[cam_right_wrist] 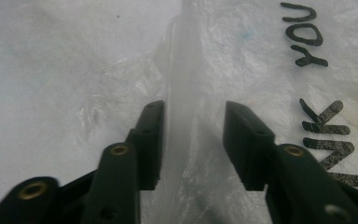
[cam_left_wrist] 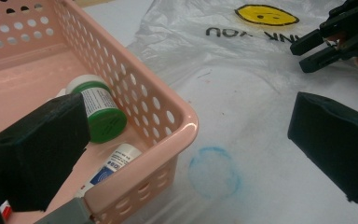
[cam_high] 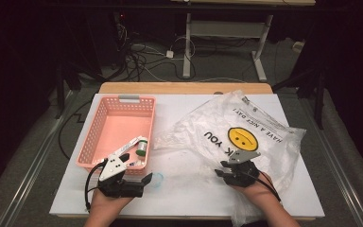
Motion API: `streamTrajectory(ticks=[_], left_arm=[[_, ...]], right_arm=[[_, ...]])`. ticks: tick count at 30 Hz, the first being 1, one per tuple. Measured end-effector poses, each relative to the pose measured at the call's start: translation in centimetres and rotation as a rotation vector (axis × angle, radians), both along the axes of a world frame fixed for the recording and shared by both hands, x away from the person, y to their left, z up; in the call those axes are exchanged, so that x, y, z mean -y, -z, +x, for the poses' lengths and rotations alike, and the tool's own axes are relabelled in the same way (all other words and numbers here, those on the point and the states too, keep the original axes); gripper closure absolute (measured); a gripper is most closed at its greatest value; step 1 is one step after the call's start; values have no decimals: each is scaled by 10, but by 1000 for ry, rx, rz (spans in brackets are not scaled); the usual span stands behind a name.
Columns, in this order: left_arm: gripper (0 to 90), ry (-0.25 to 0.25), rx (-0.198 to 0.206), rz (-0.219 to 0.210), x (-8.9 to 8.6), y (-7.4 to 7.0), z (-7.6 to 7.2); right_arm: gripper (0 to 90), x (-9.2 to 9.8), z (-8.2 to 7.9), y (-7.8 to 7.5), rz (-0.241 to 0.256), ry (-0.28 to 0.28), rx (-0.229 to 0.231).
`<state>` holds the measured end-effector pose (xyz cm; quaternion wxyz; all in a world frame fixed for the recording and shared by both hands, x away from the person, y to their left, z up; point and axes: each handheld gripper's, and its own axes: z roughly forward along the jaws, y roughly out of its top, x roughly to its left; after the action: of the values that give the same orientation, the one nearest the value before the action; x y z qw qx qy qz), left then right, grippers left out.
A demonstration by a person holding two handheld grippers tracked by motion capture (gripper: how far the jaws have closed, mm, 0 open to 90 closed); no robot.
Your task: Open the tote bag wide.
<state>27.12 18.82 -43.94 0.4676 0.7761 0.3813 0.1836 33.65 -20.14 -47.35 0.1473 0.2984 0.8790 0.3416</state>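
Note:
A pink perforated basket (cam_high: 105, 124) stands on the left of the white table. In it lie a green-capped white bottle (cam_left_wrist: 100, 114) and a white tube (cam_left_wrist: 115, 164). My left gripper (cam_left_wrist: 186, 140) is wide open at the basket's near right corner, one jaw over the basket's inside and the other over the table. A crumpled clear plastic bag (cam_high: 264, 142) with a yellow smiley face and black lettering covers the table's right half. My right gripper (cam_right_wrist: 193, 140) is open on that bag, its jaws on either side of a raised fold (cam_right_wrist: 186, 84) of the plastic.
A faint blue ring mark (cam_left_wrist: 213, 171) is on the table just right of the basket's corner. My right gripper (cam_left_wrist: 328, 44) shows far off in the left gripper view. Beyond the table's wooden far edge (cam_high: 184, 88) are floor cables and a desk frame.

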Motion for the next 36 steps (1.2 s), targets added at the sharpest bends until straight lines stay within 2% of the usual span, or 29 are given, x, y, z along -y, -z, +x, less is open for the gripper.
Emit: streamTrajectory(ticks=[6,16,22,25,29,36], left_arm=[[0,6,6,1,0,-1,-1],[0,1,4,-5,-3,0,-6],[0,5,-20,-12,-4,0,-3],[0,7,-19,-14,-3,1,-4],[0,6,-15,-12,-4,1,-4],[0,12,-20,-7,-3,2,-3]], right_arm=[[748,-1,2,2,-5,-10,5],[893,0,2,3,7,-7,0],[900,2,3,4,30,-15,-7],[900,4,3,2,53,-12,-9],[900,7,2,-2,84,10,9],[900,16,1,-15,148,43,95]])
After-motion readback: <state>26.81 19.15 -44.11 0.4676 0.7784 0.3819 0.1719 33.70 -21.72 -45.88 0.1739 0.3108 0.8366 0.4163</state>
